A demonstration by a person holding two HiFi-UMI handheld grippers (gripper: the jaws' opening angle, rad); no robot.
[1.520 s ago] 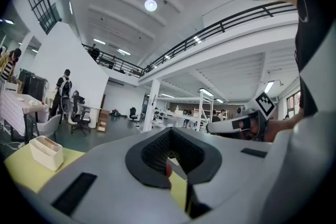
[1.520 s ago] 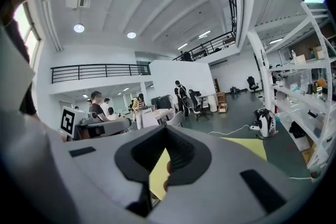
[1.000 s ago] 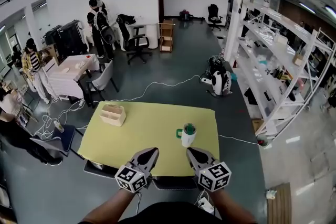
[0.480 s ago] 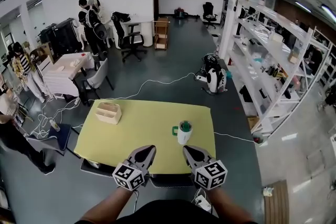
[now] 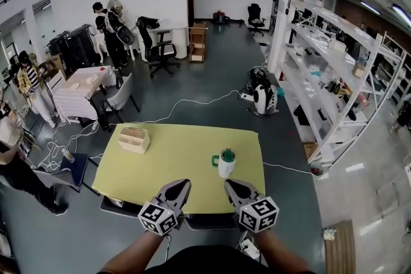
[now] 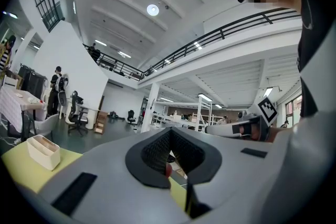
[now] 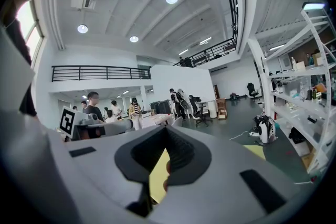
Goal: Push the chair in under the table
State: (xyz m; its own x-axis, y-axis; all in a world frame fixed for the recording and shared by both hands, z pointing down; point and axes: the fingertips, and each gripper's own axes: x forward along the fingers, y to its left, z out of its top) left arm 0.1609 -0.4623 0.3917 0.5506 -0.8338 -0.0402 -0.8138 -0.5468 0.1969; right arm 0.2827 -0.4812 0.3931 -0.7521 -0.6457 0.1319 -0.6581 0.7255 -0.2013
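The yellow table (image 5: 180, 157) lies straight ahead in the head view. A dark chair (image 5: 207, 222) sits tucked at its near edge, only a strip of it showing between my hands. My left gripper (image 5: 181, 185) and right gripper (image 5: 229, 185) are held side by side, pointing forward over the table's near edge just above the chair. Both are shut with nothing between the jaws. Whether they touch the chair is hidden. In the left gripper view the left gripper (image 6: 169, 164) has its jaws together, as does the right gripper (image 7: 166, 165) in the right gripper view.
A white mug with a green lid (image 5: 227, 163) stands on the table ahead of my right gripper. A wooden box (image 5: 133, 138) sits at the far left corner. Cables run over the floor (image 5: 192, 102). Metal shelves (image 5: 334, 74) line the right side, and people stand at the far left.
The head view has shifted slightly, so the table sits a little lower left in it. Both grippers and the chair stand as before. People in the background have moved.
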